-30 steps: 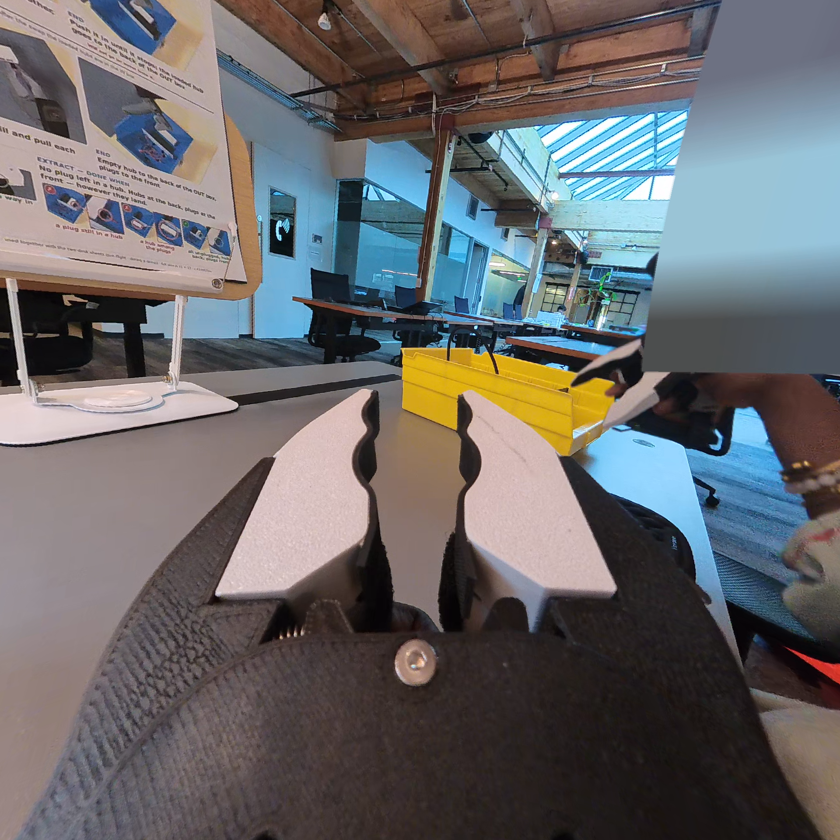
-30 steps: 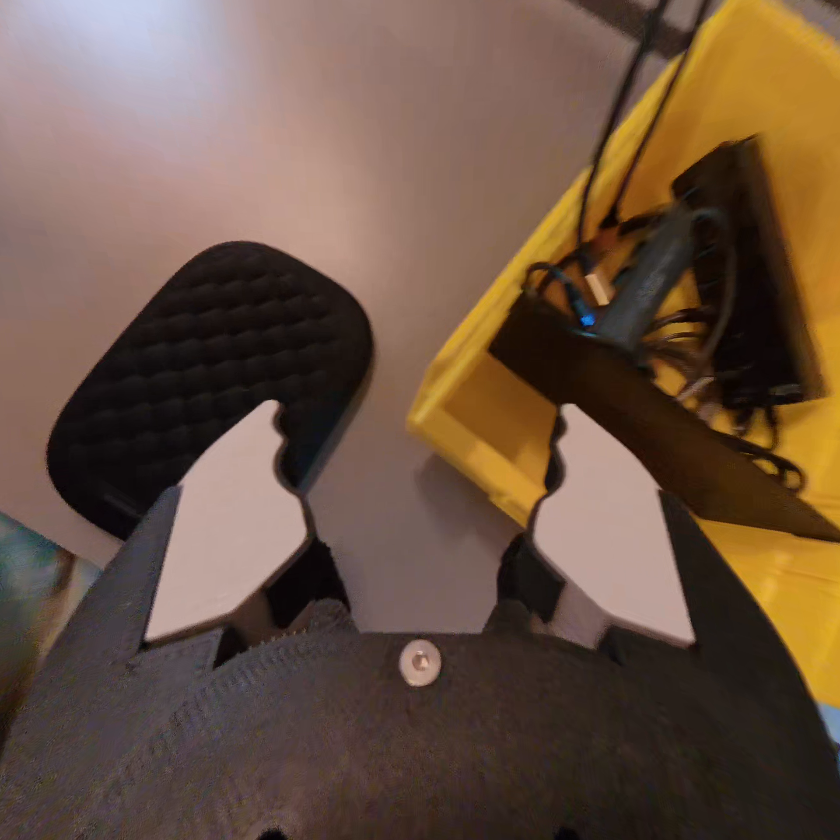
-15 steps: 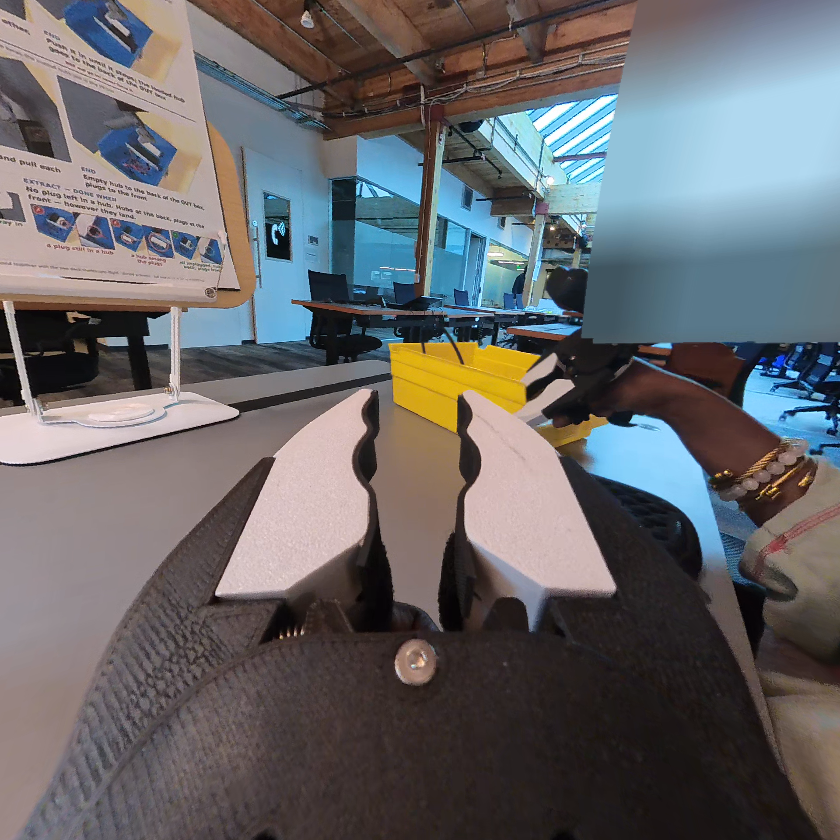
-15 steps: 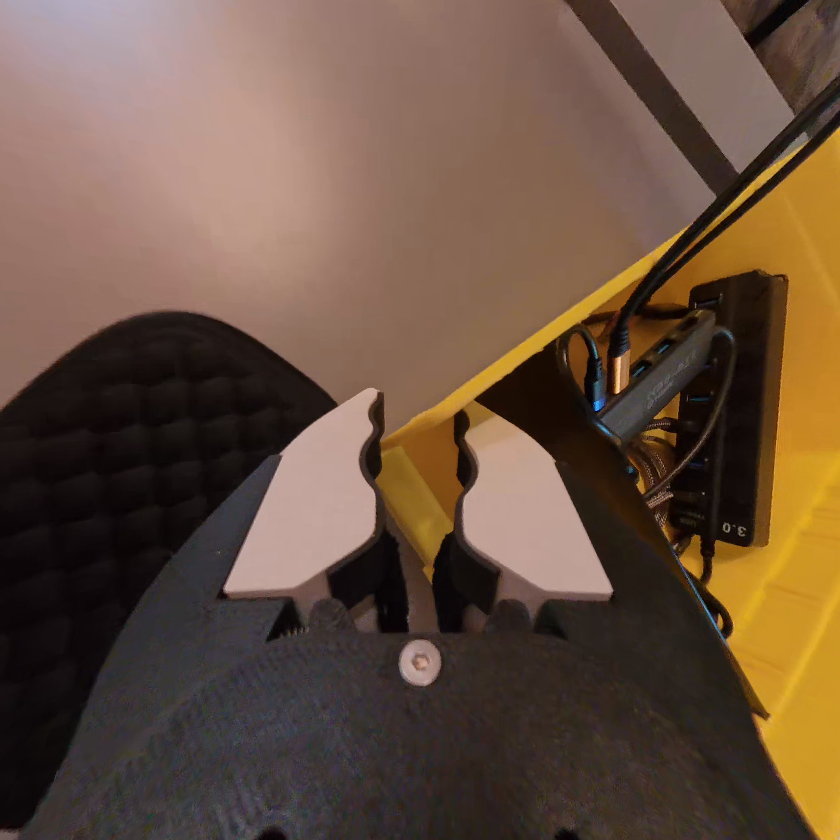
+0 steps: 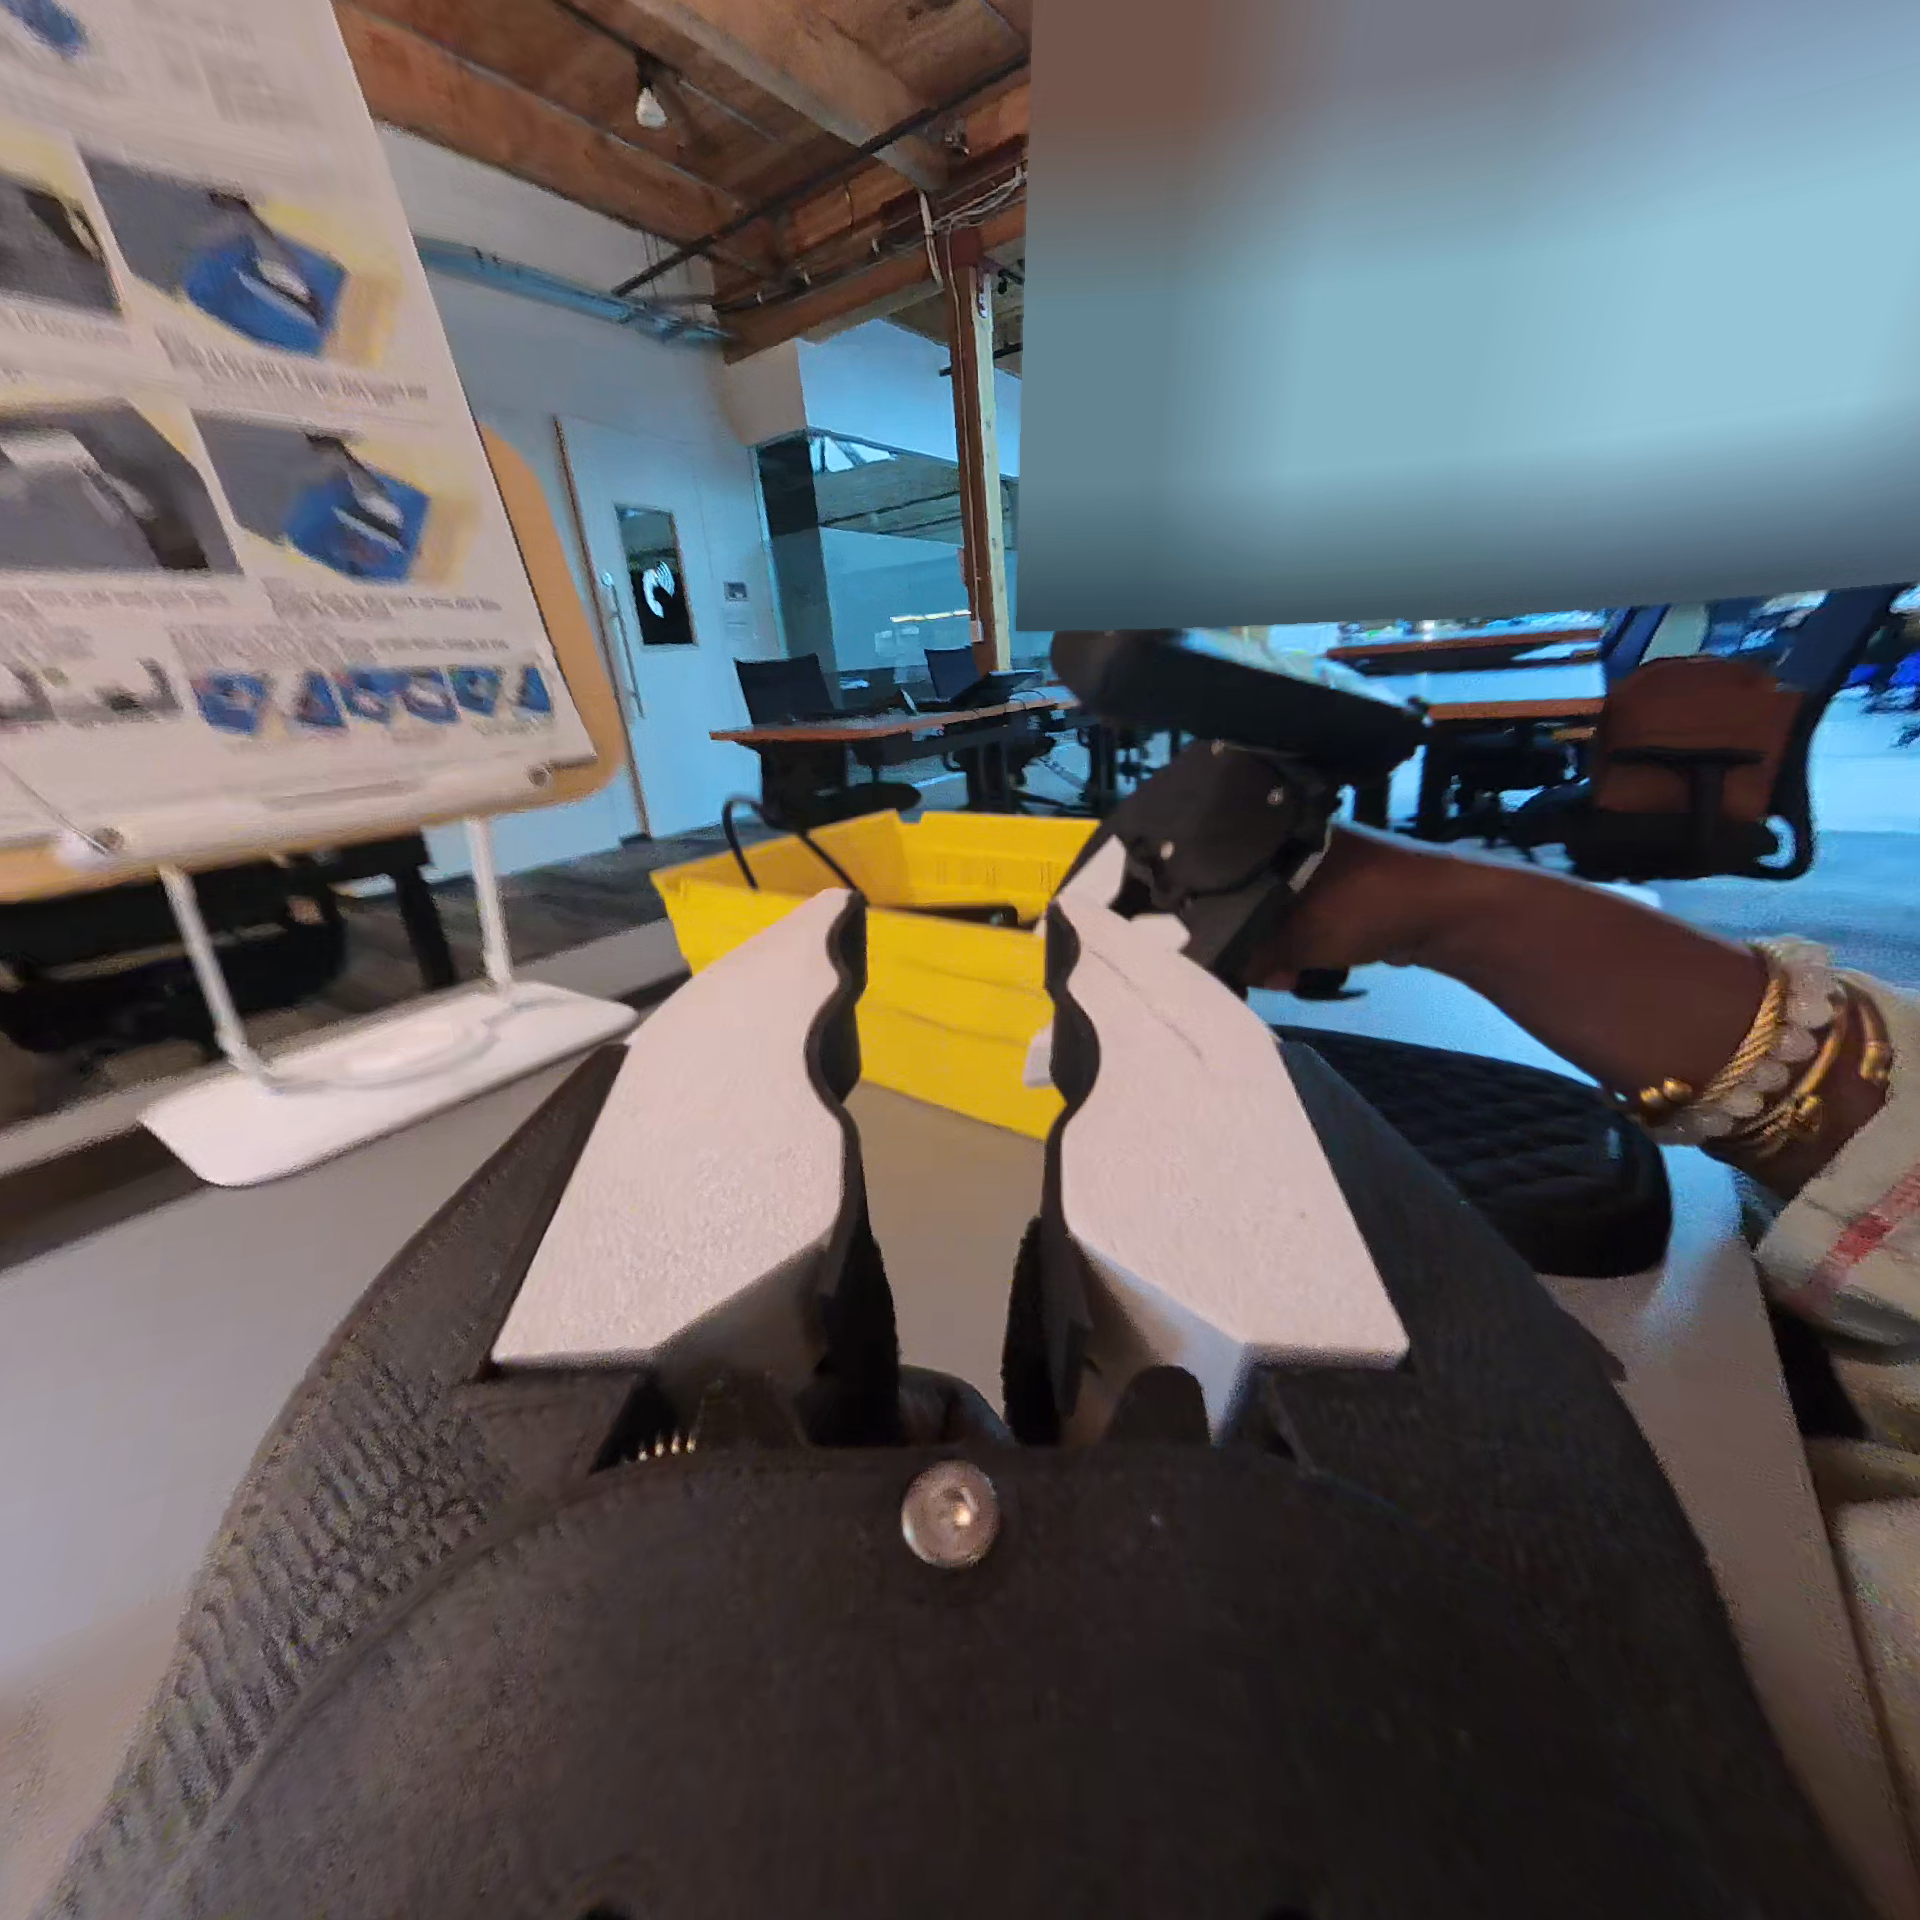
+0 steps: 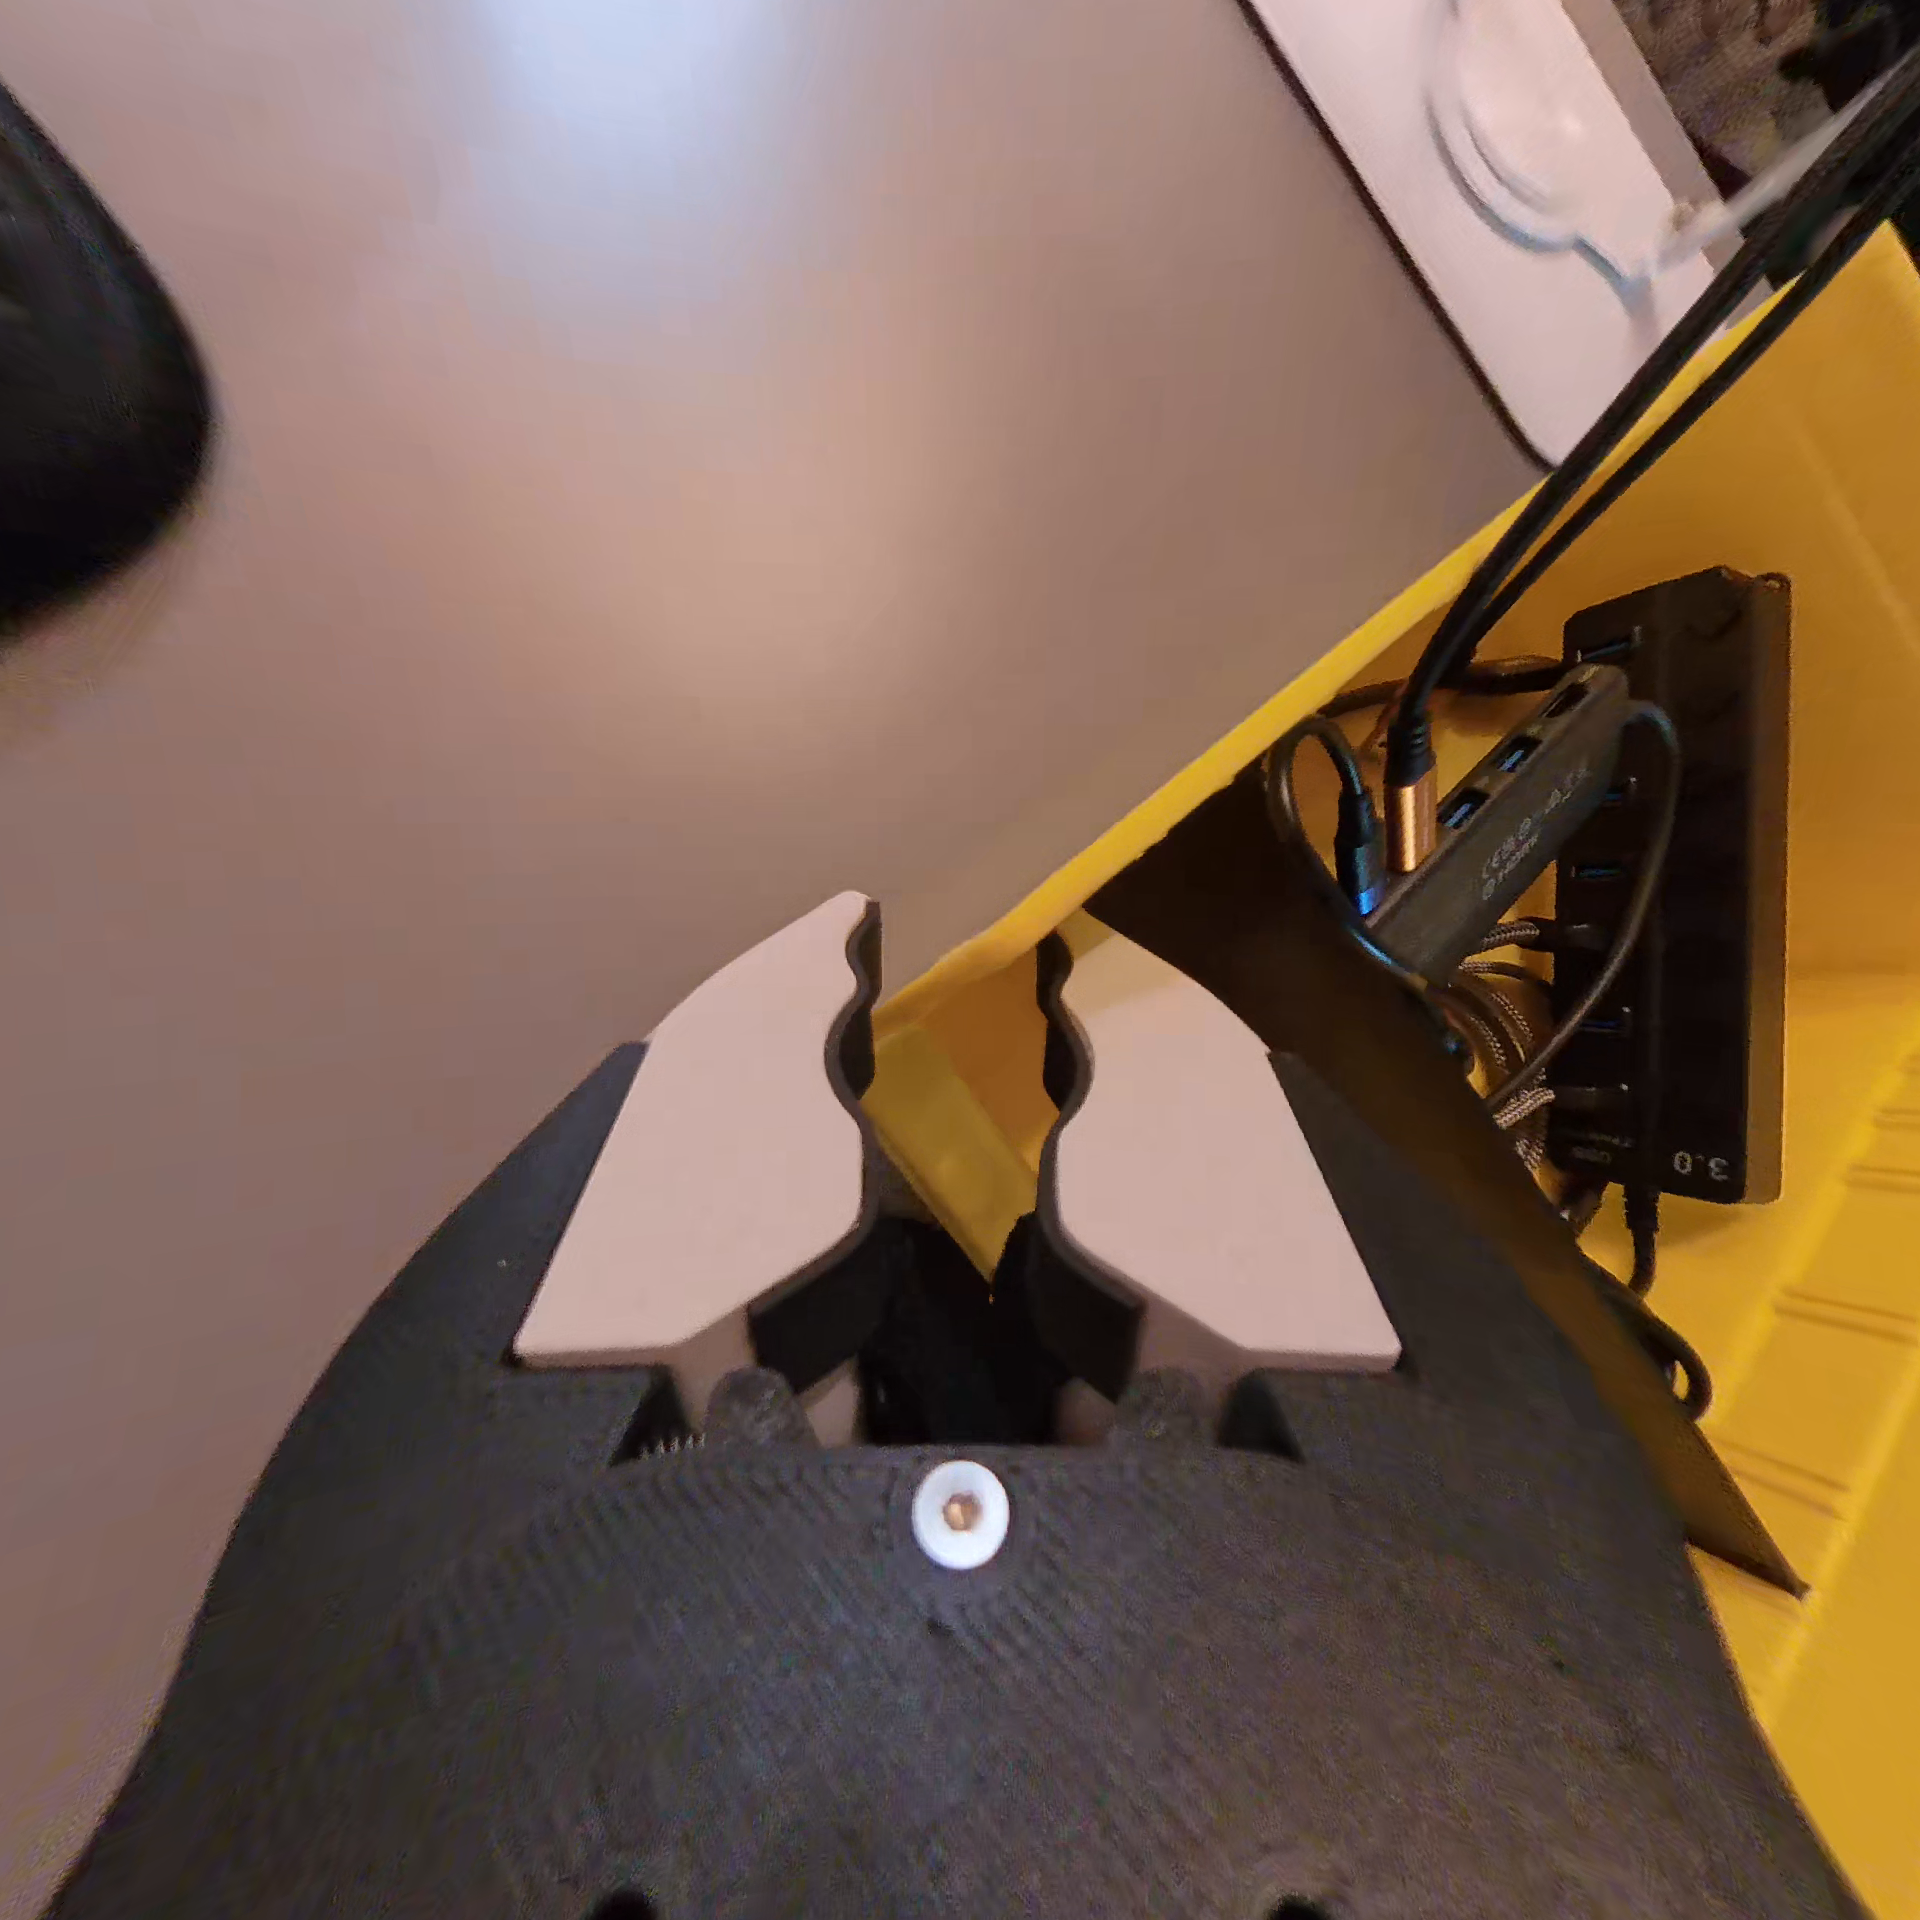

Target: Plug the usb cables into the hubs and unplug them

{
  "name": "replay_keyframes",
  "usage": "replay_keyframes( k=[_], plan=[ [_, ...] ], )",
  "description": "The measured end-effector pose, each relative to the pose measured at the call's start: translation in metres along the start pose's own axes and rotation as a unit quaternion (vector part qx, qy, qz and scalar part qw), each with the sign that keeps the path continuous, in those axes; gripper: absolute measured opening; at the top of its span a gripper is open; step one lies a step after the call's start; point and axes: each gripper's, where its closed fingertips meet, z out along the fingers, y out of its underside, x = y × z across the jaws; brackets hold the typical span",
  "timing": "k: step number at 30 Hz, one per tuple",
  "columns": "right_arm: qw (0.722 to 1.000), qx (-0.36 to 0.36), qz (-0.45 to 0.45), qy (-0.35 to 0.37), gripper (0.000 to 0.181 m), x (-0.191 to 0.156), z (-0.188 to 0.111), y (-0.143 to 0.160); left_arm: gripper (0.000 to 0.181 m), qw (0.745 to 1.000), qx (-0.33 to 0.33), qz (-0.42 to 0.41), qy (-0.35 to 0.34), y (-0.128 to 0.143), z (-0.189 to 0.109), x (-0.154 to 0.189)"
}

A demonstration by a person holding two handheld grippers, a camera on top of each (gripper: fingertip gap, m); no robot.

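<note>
Swinging left, your left gripper [image 5: 951,940] now faces the yellow bin [image 5: 935,1003] on the counter [image 6: 675,520].
Its jaws stand slightly parted, empty; your right gripper [image 6: 958,940] clamps the bin's wall, hubs [image 6: 1704,883] and cables [image 6: 1455,644] lying inside.

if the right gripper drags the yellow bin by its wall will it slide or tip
Probably slides: the yellow bin is low and wide, on a smooth grey table. The right gripper straddles its wall near a corner, so it may pivot. The hubs and cables lie loose inside and could shift; the cables trail over the rim and might tug.
</note>
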Motion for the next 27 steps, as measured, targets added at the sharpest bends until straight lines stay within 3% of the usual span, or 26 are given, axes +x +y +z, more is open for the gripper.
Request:
replay_keyframes(
  k=[6, 10, 16, 24, 27],
  plan=[
    [0.998, 0.032, -0.033, -0.043, 0.029, -0.055, 0.025, -0.060, 0.033, 0.996, 0.049, 0.069, -0.042, -0.089, -0.069, -0.026],
    [0.996, 0.045, -0.051, -0.063, 0.029, -0.085, 0.041, -0.096, 0.033, 0.982, 0.019, 0.121, -0.140, -0.113, -0.131, -0.066],
    [0.990, 0.067, -0.077, -0.095, 0.030, -0.123, 0.065, -0.146, 0.033, 0.931, -0.075, 0.131, -0.332, -0.104, -0.231, -0.139],
    [0.975, 0.123, -0.085, -0.166, 0.034, -0.159, 0.087, -0.195, 0.036, 0.881, -0.164, 0.091, -0.434, -0.067, -0.304, -0.181],
    [0.962, 0.162, -0.075, -0.206, 0.041, -0.171, 0.081, -0.200, 0.041, 0.861, -0.199, 0.043, -0.466, -0.038, -0.328, -0.198]
  ],
)
